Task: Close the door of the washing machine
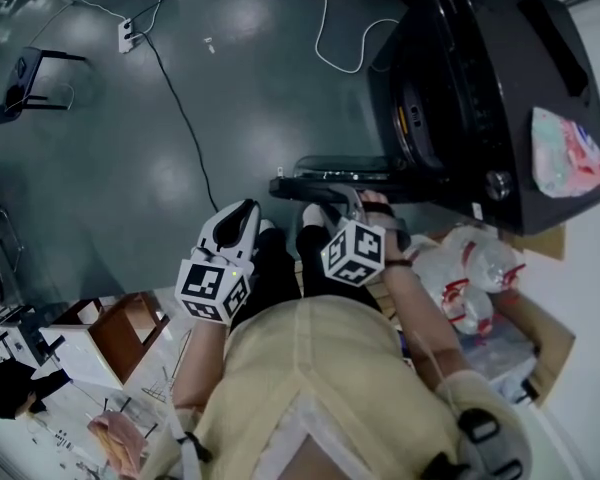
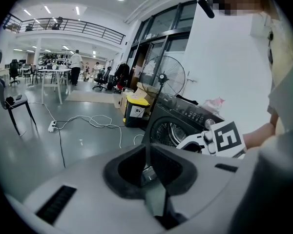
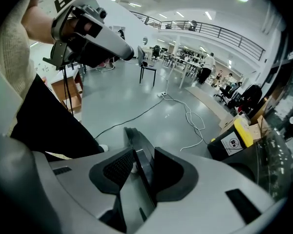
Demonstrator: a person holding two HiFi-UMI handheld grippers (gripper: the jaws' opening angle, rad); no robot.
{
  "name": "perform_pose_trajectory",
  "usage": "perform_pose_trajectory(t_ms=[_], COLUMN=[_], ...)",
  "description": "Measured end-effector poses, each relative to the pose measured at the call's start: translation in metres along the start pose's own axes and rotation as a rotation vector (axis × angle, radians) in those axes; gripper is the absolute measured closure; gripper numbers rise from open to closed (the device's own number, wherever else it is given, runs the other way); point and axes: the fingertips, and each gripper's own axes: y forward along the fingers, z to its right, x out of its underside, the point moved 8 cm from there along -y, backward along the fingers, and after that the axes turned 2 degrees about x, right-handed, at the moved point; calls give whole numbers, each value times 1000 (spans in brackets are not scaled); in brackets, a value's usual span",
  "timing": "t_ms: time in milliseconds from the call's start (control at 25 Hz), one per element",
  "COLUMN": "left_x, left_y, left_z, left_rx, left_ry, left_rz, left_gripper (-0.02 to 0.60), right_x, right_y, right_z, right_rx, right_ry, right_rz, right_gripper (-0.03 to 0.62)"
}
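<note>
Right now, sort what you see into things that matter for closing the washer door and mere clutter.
For the job: washing machine, its open door, right hand-held gripper clamped on the door's edge.

Lying about: power strip, white cable, chair, plastic bottles, cardboard box, bag on the machine.

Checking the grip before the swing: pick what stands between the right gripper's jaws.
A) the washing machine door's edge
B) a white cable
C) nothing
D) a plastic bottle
A: in its own view the right gripper is closed on the dark edge of the open door.
</note>
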Motion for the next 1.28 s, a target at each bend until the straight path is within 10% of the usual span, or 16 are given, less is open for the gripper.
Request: perform_pose_trajectory(t_ms=[1280], left_x=[-113], left_y=[96], left_z=[-110], left_rx=[213], left_ry=[116], left_rz=[-31], left_gripper=[549], right_x=[-24], right_y=[44], right_z=[109], right_rx=[115], right_ry=[261], right_rz=[-158], right_gripper=[461])
